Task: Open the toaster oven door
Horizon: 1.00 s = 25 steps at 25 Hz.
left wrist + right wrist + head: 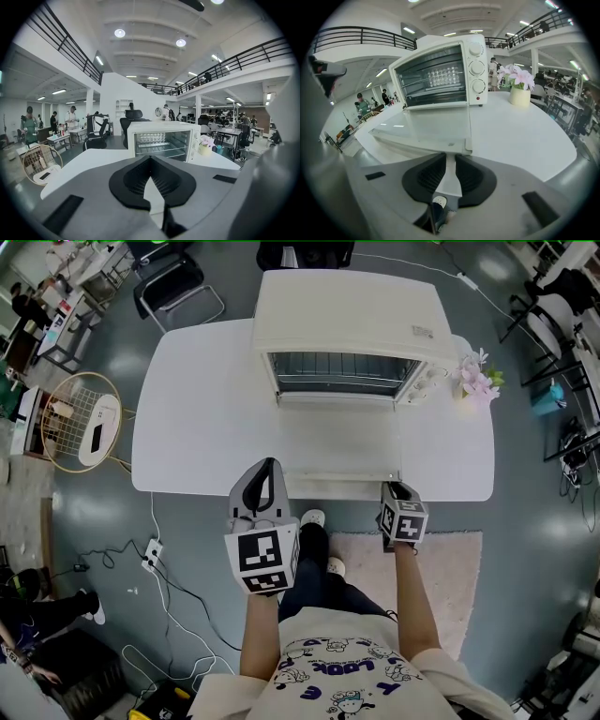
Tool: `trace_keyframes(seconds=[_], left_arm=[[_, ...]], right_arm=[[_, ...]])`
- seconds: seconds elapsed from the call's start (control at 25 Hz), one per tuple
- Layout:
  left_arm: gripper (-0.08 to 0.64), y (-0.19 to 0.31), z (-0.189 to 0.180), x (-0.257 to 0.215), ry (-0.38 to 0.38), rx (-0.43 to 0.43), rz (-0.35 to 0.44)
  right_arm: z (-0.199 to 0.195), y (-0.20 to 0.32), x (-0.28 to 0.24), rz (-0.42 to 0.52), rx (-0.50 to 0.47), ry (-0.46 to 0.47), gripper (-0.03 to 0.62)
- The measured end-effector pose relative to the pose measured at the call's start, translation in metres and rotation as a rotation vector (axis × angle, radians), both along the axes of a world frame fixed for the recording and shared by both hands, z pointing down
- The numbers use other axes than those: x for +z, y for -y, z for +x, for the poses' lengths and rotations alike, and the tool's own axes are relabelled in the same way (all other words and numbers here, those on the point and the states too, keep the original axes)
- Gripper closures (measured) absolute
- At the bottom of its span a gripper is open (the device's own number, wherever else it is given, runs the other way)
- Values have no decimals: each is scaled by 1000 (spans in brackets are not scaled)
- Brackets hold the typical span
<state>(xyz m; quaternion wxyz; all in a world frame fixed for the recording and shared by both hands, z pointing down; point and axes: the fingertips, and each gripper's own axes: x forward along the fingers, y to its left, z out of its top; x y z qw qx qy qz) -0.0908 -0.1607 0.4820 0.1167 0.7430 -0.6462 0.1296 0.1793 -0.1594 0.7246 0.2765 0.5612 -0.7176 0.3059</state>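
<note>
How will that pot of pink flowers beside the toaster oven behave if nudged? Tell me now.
The flower pot looks small under a taller, spreading bunch of pink flowers, so it is probably light and top-heavy, apt to tip. On the smooth white table, a low push would likely slide it instead.

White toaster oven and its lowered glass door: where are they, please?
White toaster oven [347, 310]: head view, top panel.
Lowered glass door [339, 442]: head view, middle of pane.
</note>
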Motion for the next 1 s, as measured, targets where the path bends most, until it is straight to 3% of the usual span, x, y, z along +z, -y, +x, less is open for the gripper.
trace_keyframes(seconds=[0.2, 0.68, 1.0], left_arm=[[557, -1, 0, -3, 0, -8, 4], [557, -8, -1, -17, -12, -21, 26], [557, -12, 1, -36, -17, -17, 65]], right_arm=[[2, -2, -1, 8, -13, -74, 529], [9, -20, -17, 8, 64, -6, 529], [5, -7, -86, 148, 57, 15, 529]])
